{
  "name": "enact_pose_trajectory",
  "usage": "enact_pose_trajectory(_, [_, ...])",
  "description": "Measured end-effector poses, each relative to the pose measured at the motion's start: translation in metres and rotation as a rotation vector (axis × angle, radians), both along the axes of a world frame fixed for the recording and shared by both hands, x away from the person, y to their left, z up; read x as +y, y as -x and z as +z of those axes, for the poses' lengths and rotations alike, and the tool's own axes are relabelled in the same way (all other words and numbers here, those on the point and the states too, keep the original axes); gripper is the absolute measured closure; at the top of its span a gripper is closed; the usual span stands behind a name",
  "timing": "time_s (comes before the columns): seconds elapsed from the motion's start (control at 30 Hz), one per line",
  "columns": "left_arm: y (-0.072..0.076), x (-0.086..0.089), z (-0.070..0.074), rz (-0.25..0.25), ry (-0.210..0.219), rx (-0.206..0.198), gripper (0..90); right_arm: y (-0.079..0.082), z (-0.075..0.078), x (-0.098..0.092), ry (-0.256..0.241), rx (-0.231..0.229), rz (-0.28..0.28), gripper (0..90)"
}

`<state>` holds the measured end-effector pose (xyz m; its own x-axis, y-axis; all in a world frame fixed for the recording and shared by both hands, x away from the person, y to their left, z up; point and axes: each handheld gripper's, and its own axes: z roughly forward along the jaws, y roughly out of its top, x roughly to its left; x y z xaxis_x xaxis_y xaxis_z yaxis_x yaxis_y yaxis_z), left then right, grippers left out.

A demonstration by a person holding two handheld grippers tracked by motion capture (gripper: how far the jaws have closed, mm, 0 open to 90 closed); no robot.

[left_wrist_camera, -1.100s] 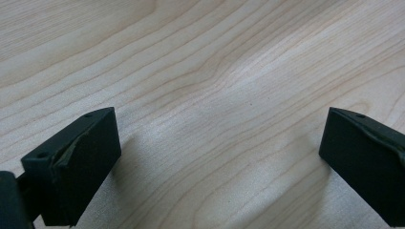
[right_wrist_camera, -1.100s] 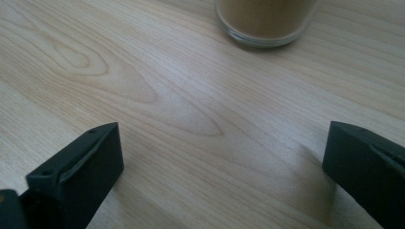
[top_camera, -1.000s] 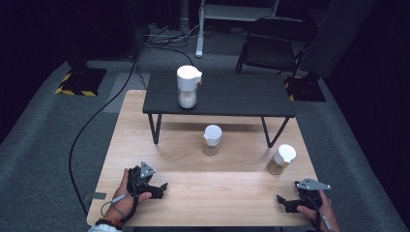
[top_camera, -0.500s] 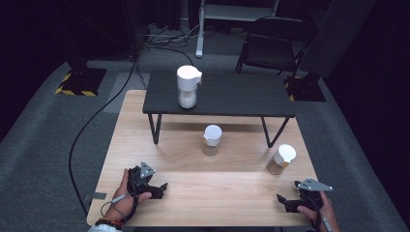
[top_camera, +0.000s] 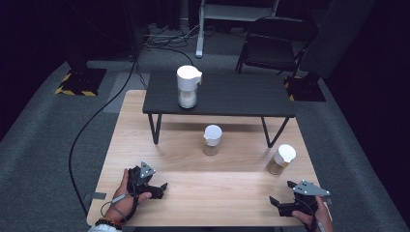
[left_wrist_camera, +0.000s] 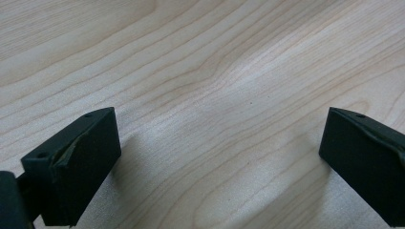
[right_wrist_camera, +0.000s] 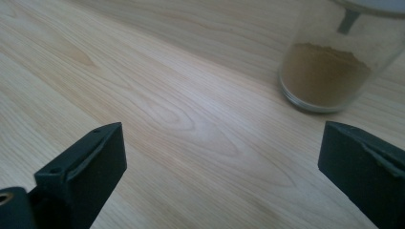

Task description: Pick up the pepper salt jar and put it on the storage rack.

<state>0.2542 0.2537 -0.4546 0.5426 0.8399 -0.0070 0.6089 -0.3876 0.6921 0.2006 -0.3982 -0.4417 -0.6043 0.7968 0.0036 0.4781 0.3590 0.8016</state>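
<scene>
Three glass jars with white lids hold powder. The tallest jar (top_camera: 187, 87) stands on the small black table (top_camera: 241, 94) at the back. A shorter jar (top_camera: 212, 139) stands on the wooden table in front of it. A third jar (top_camera: 281, 159), with brown powder, stands at the right; the right gripper view shows this brown-powder jar (right_wrist_camera: 329, 71) close ahead of the jaws. My left gripper (top_camera: 162, 189) rests open near the front left edge, over bare wood (left_wrist_camera: 215, 119). My right gripper (top_camera: 275, 203) rests open at the front right.
The wooden table (top_camera: 203, 193) carries the low black table on thin legs. A black cable (top_camera: 92, 125) trails off the left side across grey carpet. A black folding chair (top_camera: 275, 43) stands behind the tables.
</scene>
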Motion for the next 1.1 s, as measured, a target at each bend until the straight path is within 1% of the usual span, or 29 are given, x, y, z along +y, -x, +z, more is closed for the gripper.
enact_pose_trajectory(0.2, [0.000, 0.000, 0.000, 0.000, 0.000, 0.000, 0.1, 0.001, 0.002, 0.010, -0.026, -0.010, 0.014, 2.6])
enact_pose_trajectory(0.47, [0.000, 0.000, 0.000, 0.000, 0.000, -0.001, 0.1, 0.001, 0.004, 0.023, -0.045, -0.023, 0.038, 2.6])
enact_pose_trajectory(0.63, [0.000, 0.000, 0.000, 0.000, 0.000, 0.000, 0.1, -0.002, 0.005, 0.034, -0.043, -0.030, 0.062, 2.6])
enact_pose_trajectory(0.83, [0.000, 0.000, 0.000, 0.000, -0.001, -0.001, 0.1, -0.007, 0.006, 0.050, -0.039, -0.050, 0.075, 2.6])
enact_pose_trajectory(1.0, [0.000, 0.000, 0.000, 0.000, 0.000, -0.001, 0.1, -0.013, 0.008, 0.060, -0.034, -0.067, 0.080, 2.6])
enact_pose_trajectory(1.1, [0.000, 0.000, 0.000, 0.000, 0.000, 0.000, 0.1, -0.018, 0.008, 0.065, -0.041, -0.074, 0.079, 2.6])
